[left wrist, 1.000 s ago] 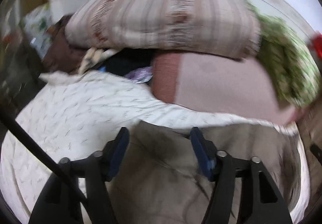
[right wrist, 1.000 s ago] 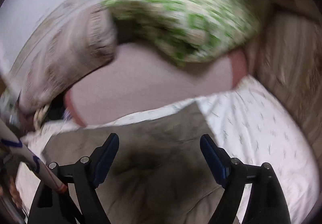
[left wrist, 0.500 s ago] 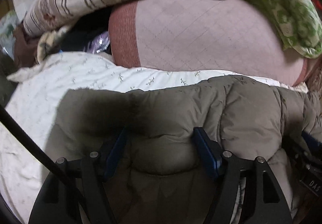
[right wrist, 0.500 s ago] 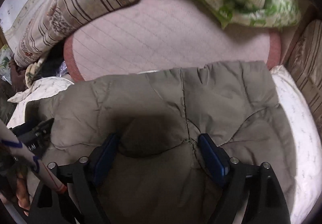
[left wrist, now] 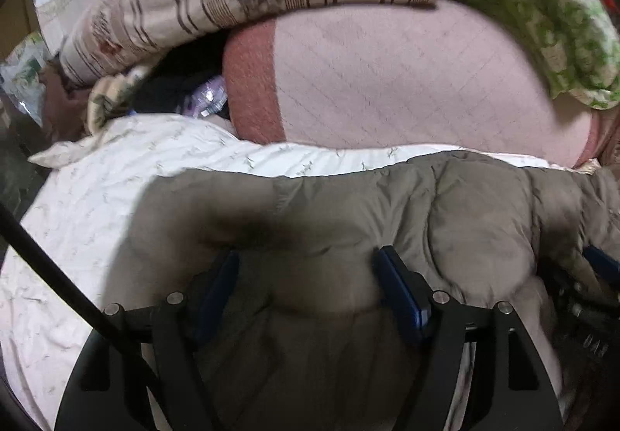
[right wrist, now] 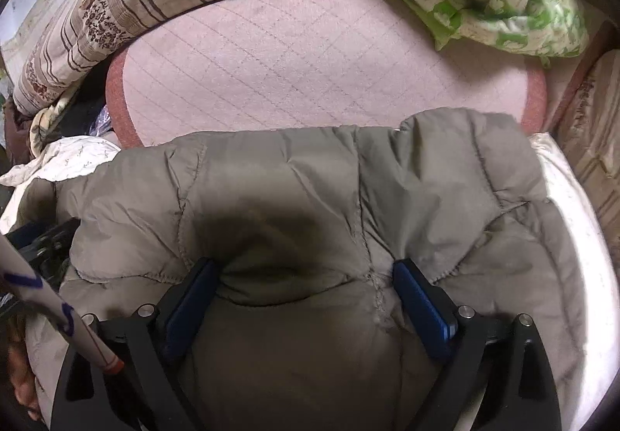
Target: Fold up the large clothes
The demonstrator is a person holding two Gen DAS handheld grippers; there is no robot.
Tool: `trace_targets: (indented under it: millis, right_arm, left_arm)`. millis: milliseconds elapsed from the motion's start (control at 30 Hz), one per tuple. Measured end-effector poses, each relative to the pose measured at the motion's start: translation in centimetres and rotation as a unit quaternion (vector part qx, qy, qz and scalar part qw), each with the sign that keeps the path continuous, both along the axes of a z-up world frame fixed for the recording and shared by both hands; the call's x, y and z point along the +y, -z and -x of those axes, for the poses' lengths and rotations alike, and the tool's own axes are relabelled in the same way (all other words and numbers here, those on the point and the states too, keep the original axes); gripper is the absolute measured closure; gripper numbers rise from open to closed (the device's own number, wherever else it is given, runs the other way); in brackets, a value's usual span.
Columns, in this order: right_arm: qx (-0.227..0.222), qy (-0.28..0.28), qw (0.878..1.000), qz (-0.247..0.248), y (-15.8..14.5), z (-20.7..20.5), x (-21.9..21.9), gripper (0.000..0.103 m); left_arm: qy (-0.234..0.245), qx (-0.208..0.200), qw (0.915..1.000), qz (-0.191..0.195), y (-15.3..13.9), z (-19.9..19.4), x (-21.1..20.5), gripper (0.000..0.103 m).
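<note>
Item: grey puffer jacket [right wrist: 310, 191], on white bed sheet [left wrist: 97, 175].
My L gripper [left wrist: 306, 276] wide apart, R gripper [right wrist: 306, 284] opening; jacket bulges btwn fingers, grip unclear.

No text can be read.

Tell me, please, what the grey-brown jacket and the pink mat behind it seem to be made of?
The jacket looks like a thin, smooth synthetic shell, perhaps nylon, over soft padding: stitched seams divide it into puffy sections, and it has a faint sheen. The pink mat looks like matte quilted fabric, with a stitched grid of lines and a darker, coarser-looking reddish border. Neither fibre can be confirmed by sight.
</note>
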State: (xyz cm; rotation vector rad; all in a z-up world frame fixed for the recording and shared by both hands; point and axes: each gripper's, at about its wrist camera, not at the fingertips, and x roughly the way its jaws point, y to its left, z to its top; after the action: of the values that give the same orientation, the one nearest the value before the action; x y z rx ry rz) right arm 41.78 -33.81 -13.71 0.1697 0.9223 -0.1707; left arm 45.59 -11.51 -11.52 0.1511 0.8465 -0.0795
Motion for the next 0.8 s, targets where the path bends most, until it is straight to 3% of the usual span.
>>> trace_targets:
  millis: [200,333,567,667,700,800]
  right_arm:
    - [-0.041,0.005,0.997,-0.064,-4.3,7.1,-1.2,0.009]
    - [-0.042,0.033,0.992,-0.115,-4.7,13.5,-4.4,0.008]
    - [-0.014,0.105,0.976,-0.193,-0.1,24.1,-9.0,0.008]
    - [-0.009,0.121,0.966,-0.226,1.8,24.8,-9.6,0.007]
    - [-0.009,0.127,0.961,-0.244,2.5,24.9,-9.7,0.007]
    - [-0.011,0.139,0.945,-0.297,4.5,23.8,-9.5,0.007]
  left_arm:
    - [0.011,-0.031,0.9993,0.017,-3.7,6.5,5.1,0.030]
    - [-0.034,-0.001,0.9963,0.079,-3.6,9.9,12.7,0.030]
    - [-0.071,0.046,0.9800,0.180,0.5,14.2,21.9,0.030]
    - [-0.060,0.071,0.9574,0.274,3.0,14.7,24.0,0.030]
    - [-0.050,0.075,0.9535,0.288,3.6,14.6,23.8,0.029]
    - [-0.013,0.079,0.9528,0.293,4.7,13.5,21.8,0.029]
